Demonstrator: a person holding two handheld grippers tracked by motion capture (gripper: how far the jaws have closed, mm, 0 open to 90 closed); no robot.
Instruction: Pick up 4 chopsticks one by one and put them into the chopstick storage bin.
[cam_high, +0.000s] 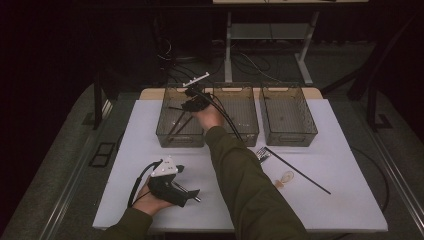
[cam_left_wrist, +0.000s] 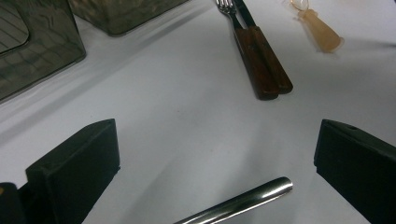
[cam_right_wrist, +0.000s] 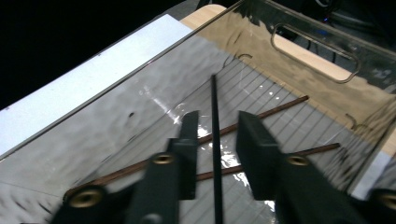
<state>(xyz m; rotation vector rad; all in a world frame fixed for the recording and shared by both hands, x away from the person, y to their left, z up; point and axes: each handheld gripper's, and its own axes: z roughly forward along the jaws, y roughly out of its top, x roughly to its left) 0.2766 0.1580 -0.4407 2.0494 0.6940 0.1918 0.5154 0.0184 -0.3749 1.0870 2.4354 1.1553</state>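
The right gripper (cam_right_wrist: 215, 154) hangs inside the left bin (cam_high: 165, 134), its jaws slightly parted with a black chopstick (cam_right_wrist: 215, 140) standing between them, so it looks just released or only loosely held; I cannot tell if the pads touch it. Two brown chopsticks (cam_right_wrist: 243, 122) lie crosswise on the bin floor just beyond the jaws. If the hand pulls back crooked, a jaw may drag the black chopstick out over the bin wall or knock the brown ones askew. The left gripper (cam_left_wrist: 215, 158) rests on the table with jaws wide open, a metal rod (cam_left_wrist: 243, 200) just before them; a fork (cam_left_wrist: 226, 8) lies farther ahead.
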